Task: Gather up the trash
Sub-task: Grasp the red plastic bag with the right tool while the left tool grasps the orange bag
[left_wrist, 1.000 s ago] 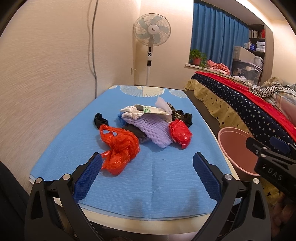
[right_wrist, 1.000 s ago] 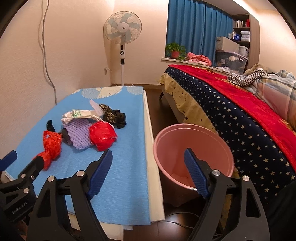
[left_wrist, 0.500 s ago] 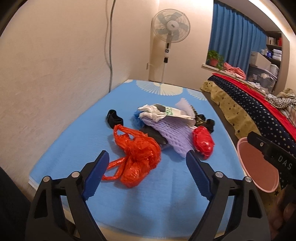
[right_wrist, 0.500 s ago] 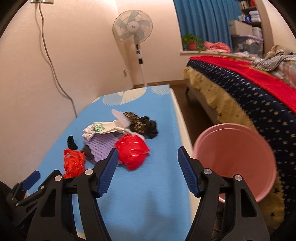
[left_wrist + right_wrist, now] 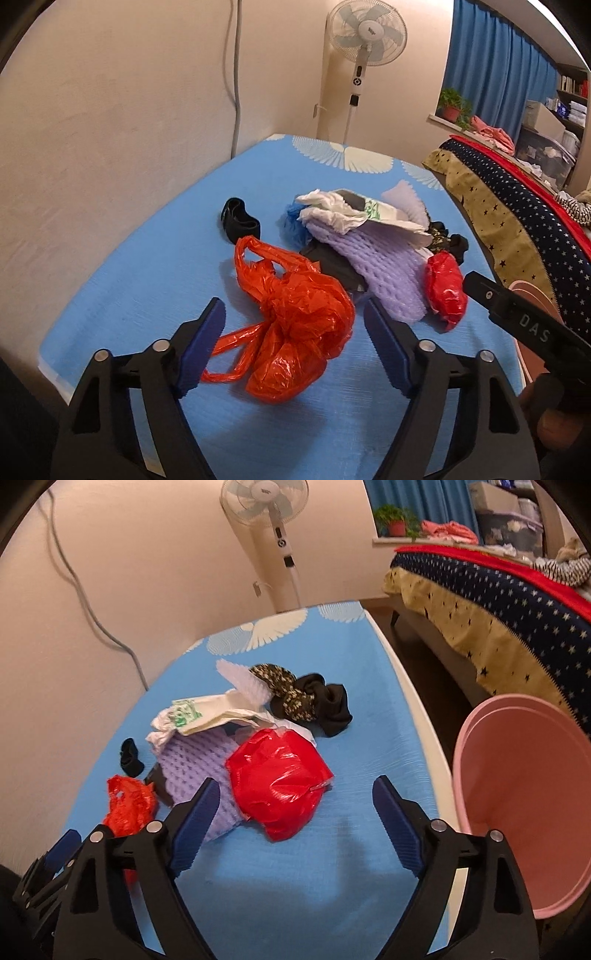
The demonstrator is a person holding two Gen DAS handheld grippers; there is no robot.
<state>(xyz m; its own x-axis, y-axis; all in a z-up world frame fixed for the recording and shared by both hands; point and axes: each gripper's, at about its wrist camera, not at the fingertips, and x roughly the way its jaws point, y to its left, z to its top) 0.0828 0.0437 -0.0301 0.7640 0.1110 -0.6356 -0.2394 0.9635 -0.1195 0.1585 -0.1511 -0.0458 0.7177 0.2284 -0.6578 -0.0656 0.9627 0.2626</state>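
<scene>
A heap of trash lies on a blue-covered table [image 5: 147, 266]: an orange plastic bag [image 5: 295, 317], a purple foam net [image 5: 384, 273], a red wrapper [image 5: 445, 288], white crumpled paper [image 5: 354, 214], a black band [image 5: 240, 221]. My left gripper [image 5: 293, 350] is open, its jaws on either side of the orange bag, just above it. My right gripper [image 5: 295, 830] is open, just short of the red wrapper [image 5: 280, 779]. A pink bin [image 5: 524, 812] stands beside the table at the right.
Dark and patterned cloth pieces [image 5: 306, 698] lie behind the heap. A standing fan [image 5: 365, 48] is behind the table, a wall at the left, a bed with a starred cover [image 5: 498, 602] at the right. The right gripper's arm [image 5: 517, 321] shows in the left view.
Both grippers have moved forward and down toward the heap. The left now straddles the orange bag; the right has swung from the bin toward the red wrapper.
</scene>
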